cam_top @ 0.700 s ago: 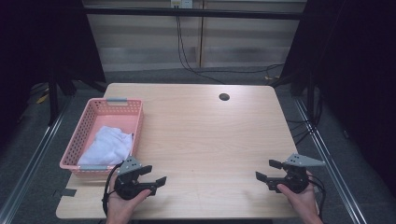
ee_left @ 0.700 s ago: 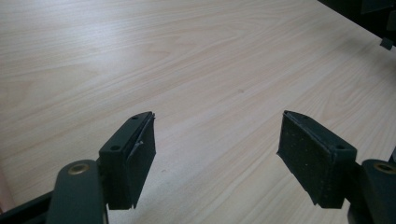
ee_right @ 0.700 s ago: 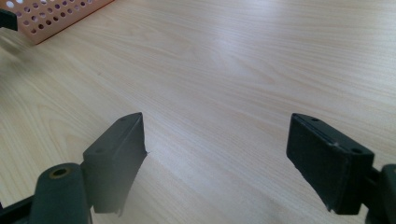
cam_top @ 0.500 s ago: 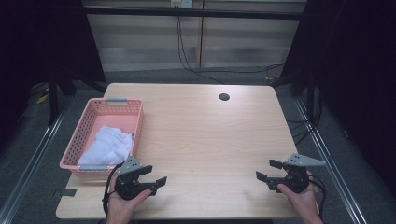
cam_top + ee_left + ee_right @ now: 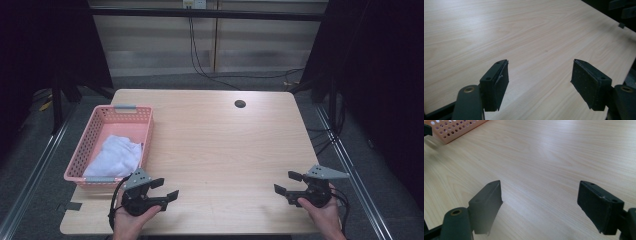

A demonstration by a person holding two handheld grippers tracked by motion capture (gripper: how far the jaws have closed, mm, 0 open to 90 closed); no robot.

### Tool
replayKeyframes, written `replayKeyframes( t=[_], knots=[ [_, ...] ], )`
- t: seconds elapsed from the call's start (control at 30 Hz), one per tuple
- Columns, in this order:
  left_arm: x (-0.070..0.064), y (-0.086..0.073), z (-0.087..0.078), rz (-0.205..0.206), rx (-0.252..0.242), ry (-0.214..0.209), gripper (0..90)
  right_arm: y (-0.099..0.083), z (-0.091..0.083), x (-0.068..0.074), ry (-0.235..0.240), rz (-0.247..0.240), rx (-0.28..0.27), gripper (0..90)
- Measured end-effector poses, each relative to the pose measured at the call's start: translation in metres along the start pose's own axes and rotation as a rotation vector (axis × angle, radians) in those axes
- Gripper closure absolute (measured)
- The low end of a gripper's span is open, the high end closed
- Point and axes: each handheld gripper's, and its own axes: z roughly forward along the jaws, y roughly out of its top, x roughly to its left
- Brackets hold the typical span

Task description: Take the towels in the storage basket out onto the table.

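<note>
A pink plastic basket [image 5: 95,135] stands at the table's left side with a white cloth [image 5: 116,156] lying in it. My left gripper [image 5: 165,189] rests near the front edge, just right of the basket's near corner, open with nothing between its jaws; the left gripper view shows its black pads [image 5: 499,82] spread wide over bare wood. My right gripper [image 5: 287,182] sits near the front right corner, also open and empty, its pads [image 5: 486,202] apart over the tabletop. A corner of the basket [image 5: 454,127] appears at the top left of the right gripper view.
The light wooden table [image 5: 215,145] has a round cable hole [image 5: 240,104] near its far edge. Dark floor and metal rails surround the table; cables hang at the back wall.
</note>
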Motion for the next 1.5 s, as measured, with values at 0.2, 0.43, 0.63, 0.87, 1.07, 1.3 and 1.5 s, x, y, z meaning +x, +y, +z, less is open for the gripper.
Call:
replayKeyframes(
  t=[0.2, 0.43, 0.63, 0.87, 1.07, 1.3, 1.5],
  knots=[
    [-0.005, 0.006, -0.010, 0.009, -0.012, -0.026, 30.3, 0.000, -0.003, 0.003, 0.022, -0.009, -0.013, 19.7],
    [0.002, 0.021, -0.029, 0.004, -0.037, -0.009, 29.2, 0.001, 0.002, 0.001, 0.033, -0.001, 0.000, 19.6],
    [0.022, 0.042, -0.058, 0.018, -0.057, 0.038, 26.6, 0.001, 0.003, 0.002, 0.033, -0.004, 0.001, 19.5],
    [0.047, 0.057, -0.060, -0.006, -0.025, 0.047, 23.6, 0.001, 0.003, 0.002, 0.036, 0.002, 0.002, 19.4],
    [0.069, 0.060, -0.063, -0.026, 0.021, 0.079, 21.7, 0.001, 0.004, 0.002, 0.041, -0.002, 0.004, 19.4],
    [0.096, 0.062, -0.073, -0.056, 0.058, 0.112, 20.4, 0.001, 0.005, 0.001, 0.044, -0.007, 0.016, 18.8],
    [0.118, 0.065, -0.083, -0.077, 0.040, 0.186, 22.7, 0.001, 0.006, 0.002, 0.040, -0.002, 0.023, 18.5]
  ],
)
